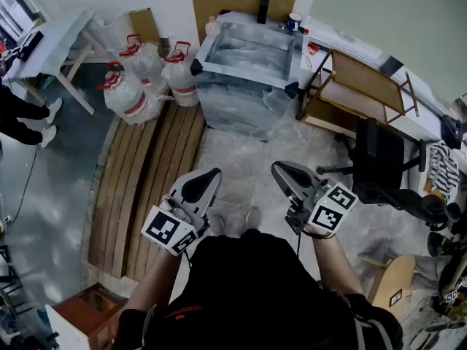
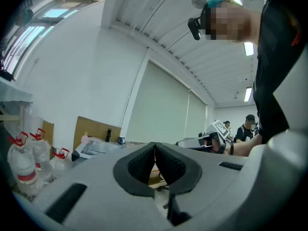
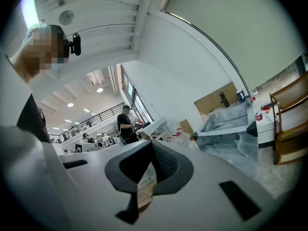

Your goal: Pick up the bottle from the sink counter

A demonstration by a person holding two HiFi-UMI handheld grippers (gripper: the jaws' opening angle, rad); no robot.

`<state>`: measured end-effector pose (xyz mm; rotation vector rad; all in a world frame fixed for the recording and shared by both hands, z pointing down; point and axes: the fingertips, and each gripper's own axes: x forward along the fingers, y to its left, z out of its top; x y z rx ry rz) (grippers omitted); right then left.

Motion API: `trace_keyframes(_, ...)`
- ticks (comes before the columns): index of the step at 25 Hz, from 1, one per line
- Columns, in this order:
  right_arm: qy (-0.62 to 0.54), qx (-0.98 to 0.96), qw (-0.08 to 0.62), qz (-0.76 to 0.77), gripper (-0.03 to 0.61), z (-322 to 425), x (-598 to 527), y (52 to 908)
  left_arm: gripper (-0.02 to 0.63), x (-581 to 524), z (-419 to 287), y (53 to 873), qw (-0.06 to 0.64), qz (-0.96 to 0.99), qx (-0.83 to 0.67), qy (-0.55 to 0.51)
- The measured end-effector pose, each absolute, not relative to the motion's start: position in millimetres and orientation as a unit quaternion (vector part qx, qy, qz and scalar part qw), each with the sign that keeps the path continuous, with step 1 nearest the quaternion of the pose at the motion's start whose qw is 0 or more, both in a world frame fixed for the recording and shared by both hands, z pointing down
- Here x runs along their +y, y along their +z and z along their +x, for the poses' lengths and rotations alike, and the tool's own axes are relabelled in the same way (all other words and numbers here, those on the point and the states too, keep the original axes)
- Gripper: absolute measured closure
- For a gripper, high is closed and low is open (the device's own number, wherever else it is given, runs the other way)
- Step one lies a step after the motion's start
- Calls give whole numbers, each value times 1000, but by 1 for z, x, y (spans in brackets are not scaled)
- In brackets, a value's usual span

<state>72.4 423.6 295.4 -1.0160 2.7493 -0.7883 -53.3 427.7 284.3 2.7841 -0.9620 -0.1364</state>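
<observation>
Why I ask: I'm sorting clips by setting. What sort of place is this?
Probably a lab or workshop space rather than a home: a free-standing sink unit in the open room, big water jugs grouped on the floor, and an office chair beside a wooden rack.

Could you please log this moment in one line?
left gripper: shut | right gripper: shut | pink bottle: untouched on grey sink counter

- The room is brightly and evenly lit; only soft, faint shadows are seen on the floor (image 1: 241, 159).
- Light is supplied by ceiling lamps (image 2: 248, 94) and by a window (image 2: 29, 32) high on the left.
- Pale glare is caught on the wrapped sink counter (image 1: 252, 49).
- Both gripper views are strongly bowed, with black vignetted corners.
- The nearest foreground there is rendered soft; the head view is sharp.
</observation>
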Motion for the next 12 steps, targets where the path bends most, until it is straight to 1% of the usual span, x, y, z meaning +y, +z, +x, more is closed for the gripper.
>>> trace_keyframes(12,-275,896,63,-343,575,93,398,303,595,408,-37,289,94,938,-331,-36)
